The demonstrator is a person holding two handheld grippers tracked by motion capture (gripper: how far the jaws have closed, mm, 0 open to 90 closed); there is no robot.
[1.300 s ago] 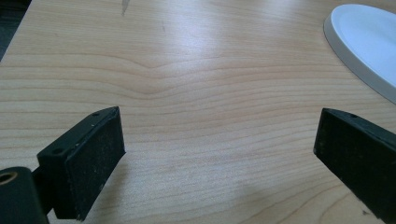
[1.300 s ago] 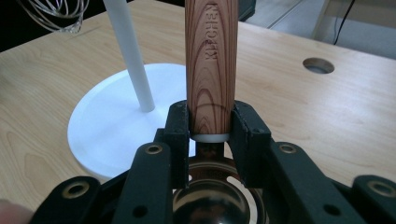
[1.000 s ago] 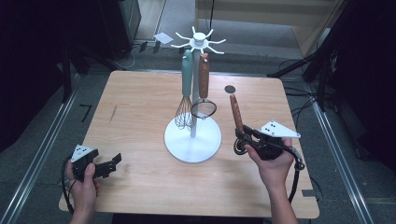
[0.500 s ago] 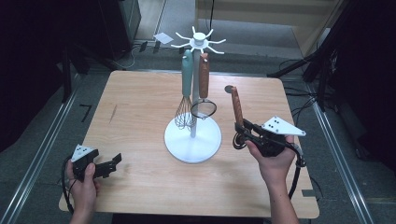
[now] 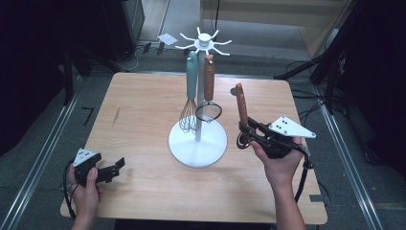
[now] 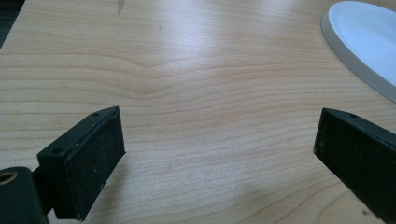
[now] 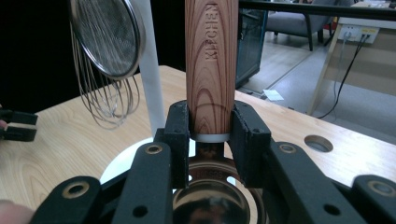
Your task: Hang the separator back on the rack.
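The right gripper (image 7: 210,135) pinches a wooden-handled ladle (image 5: 241,103) at the handle's lower end, just above the metal bowl (stiff and smooth, likely bowl-heavy, so gripping near the bowl looks wise). It stands upright beside the white rack (image 5: 198,143). The left gripper (image 6: 219,149) rests spread wide over the table (image 5: 139,100).

Light wooden tabletop (image 5: 143,110), grain running lengthwise, small dark mark toward its left side and a round hole (image 7: 318,143) near the far right corner. Grey floor (image 5: 38,143) around it, black cables (image 5: 306,103) trailing right, white paper (image 5: 167,39) lying beyond.
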